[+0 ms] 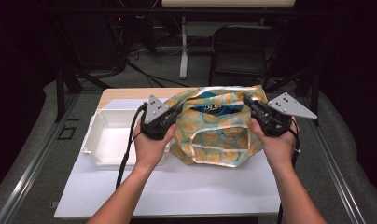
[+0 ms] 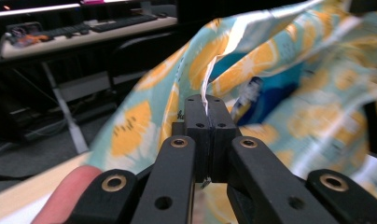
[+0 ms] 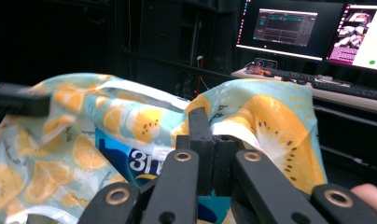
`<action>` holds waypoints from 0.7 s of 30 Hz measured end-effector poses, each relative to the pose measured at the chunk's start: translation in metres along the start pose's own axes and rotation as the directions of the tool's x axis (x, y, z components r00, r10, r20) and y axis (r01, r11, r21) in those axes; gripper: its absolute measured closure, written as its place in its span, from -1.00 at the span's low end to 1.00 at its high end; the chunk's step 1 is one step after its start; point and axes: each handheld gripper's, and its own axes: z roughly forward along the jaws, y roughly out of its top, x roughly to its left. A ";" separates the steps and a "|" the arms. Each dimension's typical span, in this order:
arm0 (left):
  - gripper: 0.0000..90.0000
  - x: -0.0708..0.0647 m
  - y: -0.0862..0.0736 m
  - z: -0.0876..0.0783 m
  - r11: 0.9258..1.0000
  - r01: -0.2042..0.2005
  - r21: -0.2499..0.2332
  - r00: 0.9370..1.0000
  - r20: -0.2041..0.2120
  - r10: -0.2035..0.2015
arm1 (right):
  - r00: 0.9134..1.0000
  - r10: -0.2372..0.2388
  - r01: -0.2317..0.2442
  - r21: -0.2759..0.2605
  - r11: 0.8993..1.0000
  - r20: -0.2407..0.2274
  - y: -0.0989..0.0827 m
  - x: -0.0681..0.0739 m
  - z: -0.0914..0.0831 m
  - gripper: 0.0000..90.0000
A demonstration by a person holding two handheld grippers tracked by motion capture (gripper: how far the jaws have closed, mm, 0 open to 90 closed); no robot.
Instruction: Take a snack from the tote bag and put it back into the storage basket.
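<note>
While the bag (image 1: 214,128) sits at the centre of the high view, on the white board (image 1: 177,191) over the table, it hangs stretched between the two tools: the left gripper (image 1: 170,114) has its jaws clamped on the rim at the bag's left edge, and the right gripper (image 1: 249,103) is pinched on the rim at its upper right. In the left gripper view a thin fold of fabric runs straight into the closed jaws. The bag is pale turquoise, printed with orange citrus slices, its mouth pulled open (something blue with white lettering (image 1: 211,107) shows inside). One bag, two grippers, and one white tray (image 1: 107,137) just left of the bag.
</note>
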 end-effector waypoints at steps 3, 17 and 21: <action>1.00 0.011 0.012 0.008 1.000 0.018 -0.008 1.000 -0.014 -0.019 | 1.000 -0.012 0.012 0.007 1.000 0.006 0.004 0.000 0.006 1.00; 0.96 0.033 0.012 0.056 0.983 0.112 0.144 0.993 0.027 -0.117 | 0.997 0.029 -0.039 0.148 0.988 0.071 0.003 -0.022 0.040 0.98; 0.87 0.039 -0.002 0.062 0.969 0.177 0.173 0.981 0.050 -0.188 | 0.992 0.108 -0.119 0.174 0.978 0.069 -0.010 -0.036 0.041 0.85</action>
